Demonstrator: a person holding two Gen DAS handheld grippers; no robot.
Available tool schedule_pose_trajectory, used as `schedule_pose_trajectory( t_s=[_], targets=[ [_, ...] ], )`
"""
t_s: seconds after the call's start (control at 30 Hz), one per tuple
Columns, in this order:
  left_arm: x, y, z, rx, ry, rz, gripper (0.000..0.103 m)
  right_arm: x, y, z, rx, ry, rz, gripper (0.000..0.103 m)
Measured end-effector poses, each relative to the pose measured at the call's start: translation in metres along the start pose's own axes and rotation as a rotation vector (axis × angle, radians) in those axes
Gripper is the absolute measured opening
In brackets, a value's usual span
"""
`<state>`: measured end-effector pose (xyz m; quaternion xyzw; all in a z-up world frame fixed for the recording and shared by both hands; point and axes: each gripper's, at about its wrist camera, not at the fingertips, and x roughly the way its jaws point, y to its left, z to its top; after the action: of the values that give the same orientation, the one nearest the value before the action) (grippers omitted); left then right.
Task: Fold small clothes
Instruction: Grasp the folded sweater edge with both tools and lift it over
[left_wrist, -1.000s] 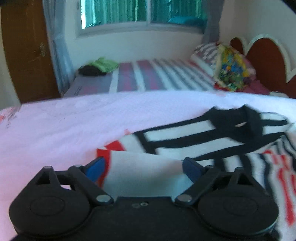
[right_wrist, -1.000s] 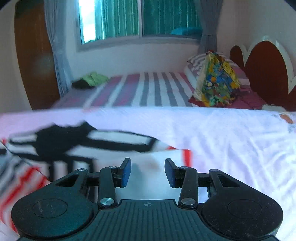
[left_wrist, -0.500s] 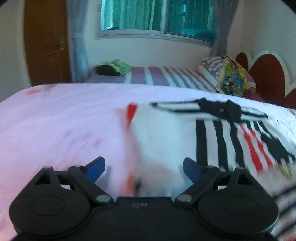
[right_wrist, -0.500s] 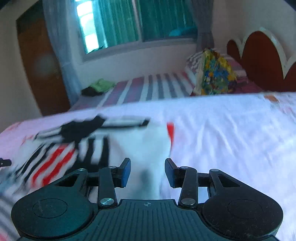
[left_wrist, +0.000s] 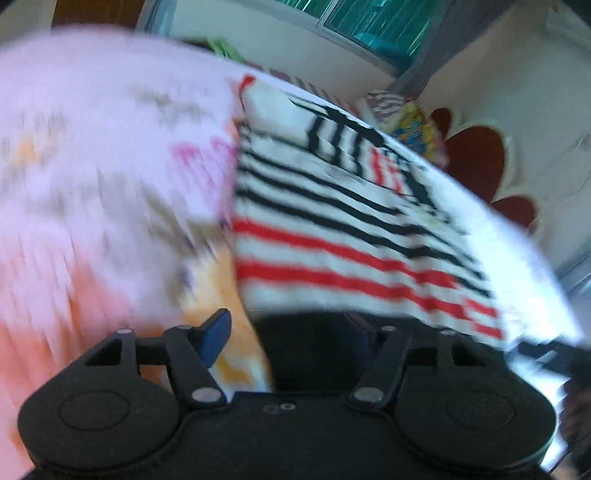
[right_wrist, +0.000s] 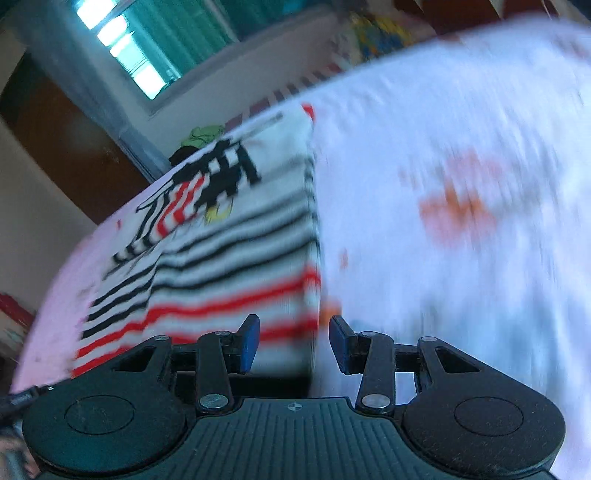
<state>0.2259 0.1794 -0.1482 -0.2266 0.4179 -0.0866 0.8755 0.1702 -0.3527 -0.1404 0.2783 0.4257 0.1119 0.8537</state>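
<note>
The bedsheet is the biggest thing here, pale pink w/ faint orange and pink print, and it fills most of both views (heavily motion-blurred, so detail is shaky). In the right wrist view there is a broad bare stretch of it to the right of the garment, so plenty of room for hands to move on that side; in the left wrist view the bare stretch is to the left.

On it lies the striped shirt, white w/ black stripes higher up and red ones near the hem, some black/red/yellow print by the far end. It looks like one fold is in: the side edge in the right wrist view runs as a straight, fairly crisp line from far end to near hem, and a white panel lies over the far part. My read is roughly halfway, w/ at least a crosswise fold and smoothing left, tho blur makes that uncertain.

The left gripper has its jaws closing; the near hem of the shirt hangs over its right finger, hiding it, and whether cloth is actually pinched I can't tell. The right gripper has its pads parted w/ the shirt's near corner edge lying in the gap, neither pad visibly pressing on it, so released, not gripping.

Beyond the bed edge: a window and a dark headboard.
</note>
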Motion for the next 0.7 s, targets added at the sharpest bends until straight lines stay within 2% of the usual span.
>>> schedule_pose_trajectory(
  t_s=[0.13,0.27,0.4,0.63,0.7],
  targets=[
    [-0.004,0.010,-0.024,-0.131,0.040,-0.158,0.060,-0.021,-0.004,-0.038,0.030,0.030,0.044,0.041],
    [0.000,0.020,-0.030,-0.225,0.047,-0.251,0.057,-0.025,-0.011,-0.042,0.120,0.023,0.112,0.041],
    [0.014,0.028,-0.027,-0.301,0.044,-0.283,0.044,-0.007,-0.014,-0.030,0.188,0.033,0.166,0.041],
    [0.039,0.019,-0.014,-0.307,0.075,-0.360,0.042,0.014,-0.002,-0.024,0.164,0.081,0.229,0.041],
    [0.040,0.018,-0.015,-0.300,0.072,-0.358,0.040,0.013,-0.002,-0.024,0.161,0.076,0.232,0.041]
  ],
)
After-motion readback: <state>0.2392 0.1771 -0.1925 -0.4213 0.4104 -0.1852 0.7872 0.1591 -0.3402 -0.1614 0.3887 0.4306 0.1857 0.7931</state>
